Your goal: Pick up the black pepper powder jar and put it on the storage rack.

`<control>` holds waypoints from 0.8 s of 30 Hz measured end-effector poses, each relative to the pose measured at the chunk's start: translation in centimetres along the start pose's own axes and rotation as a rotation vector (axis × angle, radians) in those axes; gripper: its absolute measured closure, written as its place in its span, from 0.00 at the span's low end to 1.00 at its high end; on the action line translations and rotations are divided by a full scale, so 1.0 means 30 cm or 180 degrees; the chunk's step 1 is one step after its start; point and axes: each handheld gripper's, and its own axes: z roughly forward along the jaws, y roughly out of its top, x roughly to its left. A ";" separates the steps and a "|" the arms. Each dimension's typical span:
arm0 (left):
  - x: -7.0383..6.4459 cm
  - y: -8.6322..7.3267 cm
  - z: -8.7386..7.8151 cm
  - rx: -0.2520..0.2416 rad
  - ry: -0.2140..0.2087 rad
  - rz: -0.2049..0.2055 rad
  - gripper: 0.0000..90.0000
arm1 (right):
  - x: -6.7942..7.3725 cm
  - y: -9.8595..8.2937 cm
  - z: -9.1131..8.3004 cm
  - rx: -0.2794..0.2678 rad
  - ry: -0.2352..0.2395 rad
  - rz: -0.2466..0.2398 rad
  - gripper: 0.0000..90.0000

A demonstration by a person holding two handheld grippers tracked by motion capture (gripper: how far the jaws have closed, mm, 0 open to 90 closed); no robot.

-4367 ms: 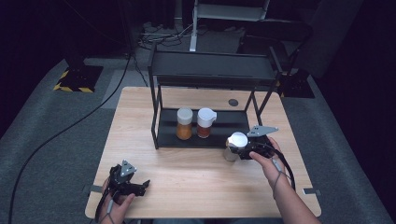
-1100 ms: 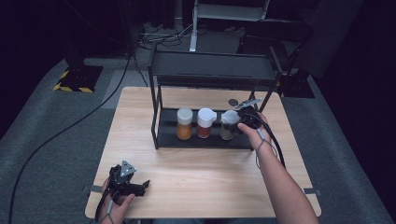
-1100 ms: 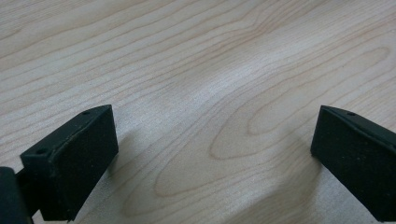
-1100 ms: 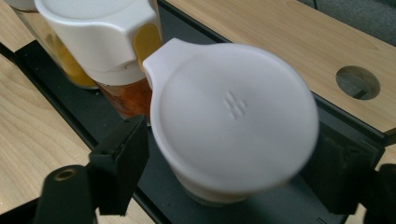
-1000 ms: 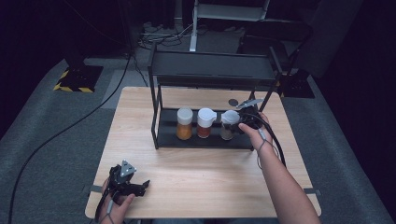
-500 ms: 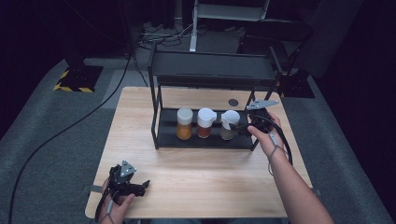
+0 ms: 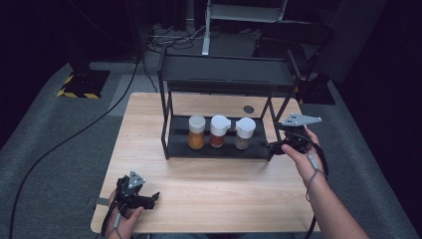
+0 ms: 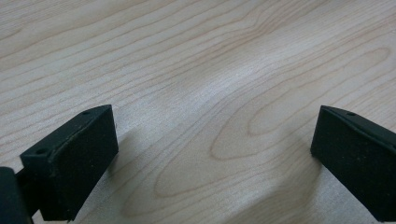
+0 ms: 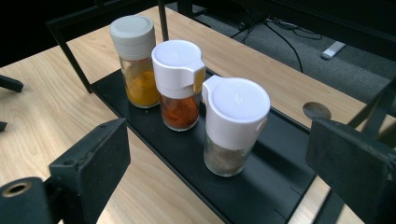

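Observation:
Three spice jars stand in a row on the lower shelf (image 7: 179, 144) of a black rack: a grey-capped jar of orange powder (image 7: 196, 132) (image 9: 135, 60), a white-capped jar of red spice (image 7: 219, 132) (image 9: 180, 84), and a white-capped jar of grey-brown spice (image 7: 244, 133) (image 9: 233, 126). My right gripper (image 7: 272, 146) (image 9: 222, 154) is open at the rack's right end, a short way from the grey-brown jar, holding nothing. My left gripper (image 7: 152, 198) (image 8: 210, 154) rests open on the table near the front left.
The wooden table (image 7: 224, 189) carries the rack, whose right front leg (image 7: 278, 124) stands beside my right gripper. A dark round hole (image 7: 248, 109) (image 9: 316, 110) sits in the tabletop behind the rack. Grey carpet and cables surround the table.
My right gripper carried the grey-brown jar from the table onto the shelf, let it go, and drew back to the right. The left gripper has stayed still.

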 end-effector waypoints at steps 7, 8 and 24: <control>0.001 0.000 0.000 -0.0001 -0.0004 0.0005 0.00 | 0.004 -0.037 -0.050 -0.0067 0.0064 0.0043 0.07; 0.000 0.000 0.000 -0.0002 -0.0004 0.0004 0.00 | 0.005 -0.044 -0.057 -0.0073 0.0067 0.0044 0.07; 0.002 0.001 0.000 -0.0002 0.0005 0.0002 0.00 | 0.020 -0.149 -0.128 -0.0090 0.0132 0.0109 0.07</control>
